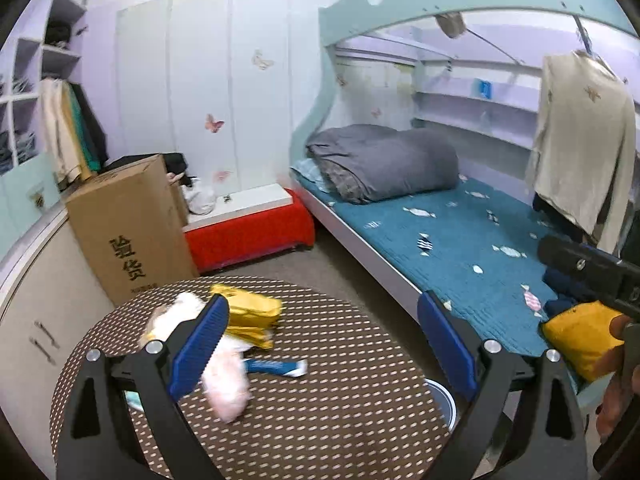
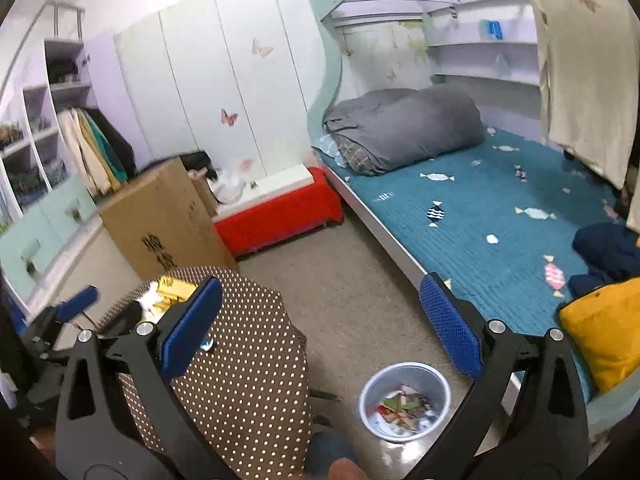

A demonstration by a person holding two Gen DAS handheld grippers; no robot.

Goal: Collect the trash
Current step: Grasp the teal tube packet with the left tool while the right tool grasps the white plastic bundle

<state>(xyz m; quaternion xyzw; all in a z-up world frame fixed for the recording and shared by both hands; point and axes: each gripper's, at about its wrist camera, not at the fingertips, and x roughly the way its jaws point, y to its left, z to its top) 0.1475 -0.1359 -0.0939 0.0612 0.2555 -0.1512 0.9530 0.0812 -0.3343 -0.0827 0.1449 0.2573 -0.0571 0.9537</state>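
A round table with a brown dotted cloth [image 1: 320, 412] holds trash: a gold wrapper [image 1: 250, 312], a crumpled white-pink tissue [image 1: 224, 388] and a blue-white wrapper [image 1: 276, 367]. My left gripper [image 1: 322, 346] is open and empty above the table, its left finger [image 1: 198, 350] over the tissue. My right gripper [image 2: 320, 330] is open and empty, held over the floor right of the table [image 2: 248, 360]. A grey bin [image 2: 404, 400] with scraps of trash stands on the floor below it. The bin's rim [image 1: 444, 400] shows past the table edge in the left wrist view.
A cardboard box [image 1: 128, 228] stands behind the table beside a red-covered bench [image 1: 248, 236]. A bed with a blue cover [image 1: 460, 240], a grey rolled duvet [image 1: 384, 162] and a yellow cushion [image 2: 604, 328] lies to the right. Shelves and drawers line the left wall.
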